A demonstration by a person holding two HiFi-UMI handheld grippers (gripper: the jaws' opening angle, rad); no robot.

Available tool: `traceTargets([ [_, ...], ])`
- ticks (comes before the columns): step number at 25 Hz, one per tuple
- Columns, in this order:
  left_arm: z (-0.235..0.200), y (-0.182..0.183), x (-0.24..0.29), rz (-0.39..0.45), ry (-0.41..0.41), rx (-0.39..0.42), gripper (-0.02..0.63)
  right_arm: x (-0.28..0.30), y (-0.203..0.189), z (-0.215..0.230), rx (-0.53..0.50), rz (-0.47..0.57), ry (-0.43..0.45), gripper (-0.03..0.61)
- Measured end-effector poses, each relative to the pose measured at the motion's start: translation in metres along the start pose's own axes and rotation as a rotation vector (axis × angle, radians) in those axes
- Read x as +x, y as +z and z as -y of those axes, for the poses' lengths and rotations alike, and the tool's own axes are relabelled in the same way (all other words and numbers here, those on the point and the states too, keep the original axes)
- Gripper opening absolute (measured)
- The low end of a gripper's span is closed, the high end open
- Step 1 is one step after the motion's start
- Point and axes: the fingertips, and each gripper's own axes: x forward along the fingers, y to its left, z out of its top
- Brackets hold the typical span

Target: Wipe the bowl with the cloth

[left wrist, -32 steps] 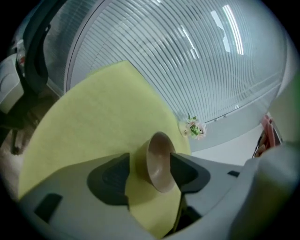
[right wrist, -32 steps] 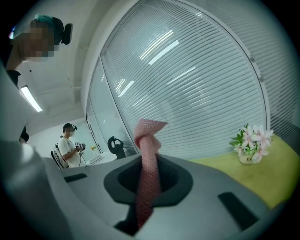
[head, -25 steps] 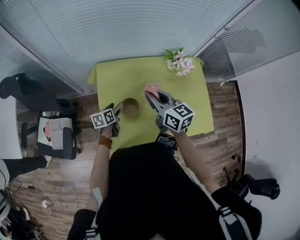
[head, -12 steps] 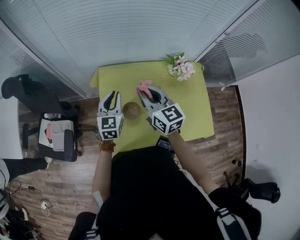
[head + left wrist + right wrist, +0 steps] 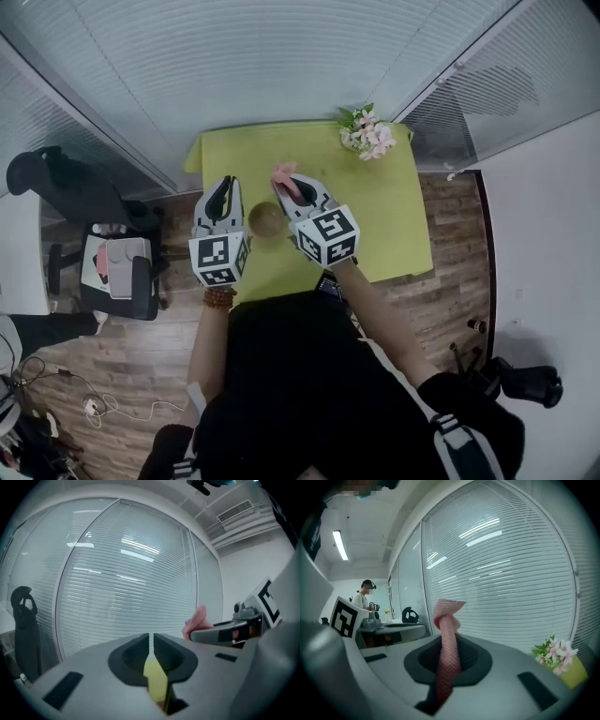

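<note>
An olive-brown bowl (image 5: 265,220) sits on the yellow-green table (image 5: 384,216), seen in the head view between my two grippers. My left gripper (image 5: 225,185) (image 5: 151,637) is held up left of the bowl. Its jaws have just been closing and now leave only a thin slit with nothing between them. My right gripper (image 5: 287,184) (image 5: 449,639) hangs just right of the bowl, shut on a pink cloth (image 5: 284,174) (image 5: 446,620) that sticks up past its tips. The cloth (image 5: 197,620) and right gripper (image 5: 220,632) also show in the left gripper view.
A small pot of pink and white flowers (image 5: 367,129) (image 5: 555,656) stands at the table's far right corner. Window blinds (image 5: 281,56) run behind the table. Black office chairs (image 5: 56,187) stand left of it. A person (image 5: 365,597) stands far off at another desk.
My left gripper rose from beside the bowl at table height, rolled upright, and its jaws closed. The right gripper with the cloth shifted a little left, toward the bowl.
</note>
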Motion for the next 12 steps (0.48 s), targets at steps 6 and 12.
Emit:
traceTargets([
  [6,0.008,-0.018,0.002,-0.047,-0.016,-0.014,0.035,-0.005,-0.006,0.007,0.006,-0.009,-0.019,0.011],
  [12,0.017,-0.026,0.005,-0.072,-0.041,-0.014,0.035,-0.012,-0.008,0.02,0.017,-0.013,-0.047,0.011],
])
